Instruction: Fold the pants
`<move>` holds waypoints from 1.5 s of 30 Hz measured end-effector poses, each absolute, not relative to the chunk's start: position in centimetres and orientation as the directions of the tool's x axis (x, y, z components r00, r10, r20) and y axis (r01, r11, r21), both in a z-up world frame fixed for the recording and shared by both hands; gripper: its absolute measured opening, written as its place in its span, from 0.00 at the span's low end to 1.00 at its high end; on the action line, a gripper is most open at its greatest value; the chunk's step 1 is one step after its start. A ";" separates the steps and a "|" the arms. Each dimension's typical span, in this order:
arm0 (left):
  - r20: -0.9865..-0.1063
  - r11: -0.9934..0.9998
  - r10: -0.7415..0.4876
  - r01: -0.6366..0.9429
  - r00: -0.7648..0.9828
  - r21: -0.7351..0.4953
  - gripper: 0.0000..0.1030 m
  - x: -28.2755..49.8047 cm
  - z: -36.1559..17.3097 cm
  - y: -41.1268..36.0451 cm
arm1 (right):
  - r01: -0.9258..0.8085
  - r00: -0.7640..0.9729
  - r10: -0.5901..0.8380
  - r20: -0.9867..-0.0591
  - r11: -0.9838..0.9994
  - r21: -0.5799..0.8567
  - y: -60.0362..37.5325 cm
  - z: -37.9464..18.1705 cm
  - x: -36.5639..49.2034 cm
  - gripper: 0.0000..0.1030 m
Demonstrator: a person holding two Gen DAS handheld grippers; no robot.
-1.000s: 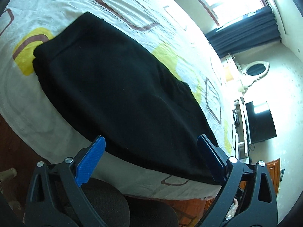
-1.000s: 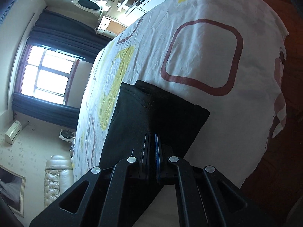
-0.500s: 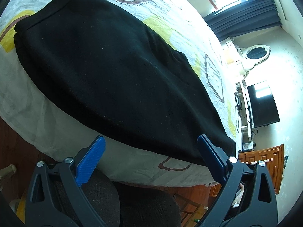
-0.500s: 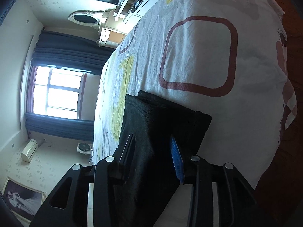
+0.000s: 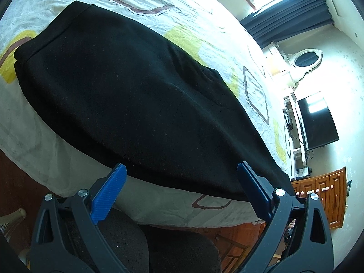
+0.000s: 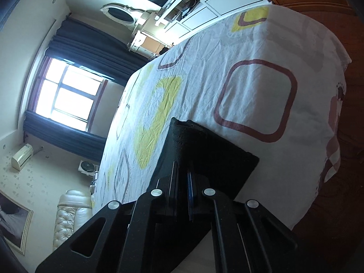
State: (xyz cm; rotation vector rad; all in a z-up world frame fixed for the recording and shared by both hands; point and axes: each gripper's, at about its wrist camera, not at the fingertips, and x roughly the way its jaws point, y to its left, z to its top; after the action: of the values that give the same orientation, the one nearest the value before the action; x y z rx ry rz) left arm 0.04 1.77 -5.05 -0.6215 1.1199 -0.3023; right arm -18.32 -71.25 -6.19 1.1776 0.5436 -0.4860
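Black knit pants (image 5: 136, 95) lie flat on the bed's white sheet with yellow and brown square print (image 5: 136, 2), their near long edge running along the bed's front edge. Bare sheet lies open toward 12 and 1 o'clock in the left wrist view. Left tongs (image 5: 182, 188) stand wide, nothing between the blue pads (image 5: 109, 193), hovering just off the pants' near edge. Right tongs (image 6: 182, 182) have just been closing; pads are together on the pants' narrow end (image 6: 204, 150), the fabric between them hard to make out. That gripped end is cut off in the left view. Only the right view shows the window (image 6: 68, 95).
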 end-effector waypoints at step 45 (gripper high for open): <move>-0.751 0.780 -0.605 0.005 0.265 -0.626 0.95 -0.1 -7.9 -4.2 | 0.321 0.742 0.506 -0.439 0.307 0.896 -53.3 -12.4 -11.7 0.38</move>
State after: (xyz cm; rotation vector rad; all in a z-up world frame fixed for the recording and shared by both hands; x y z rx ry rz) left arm -0.05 -4.24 -7.93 -0.5736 1.2486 -0.4434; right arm -11.72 -53.33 -12.44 1.2902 0.7791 0.1403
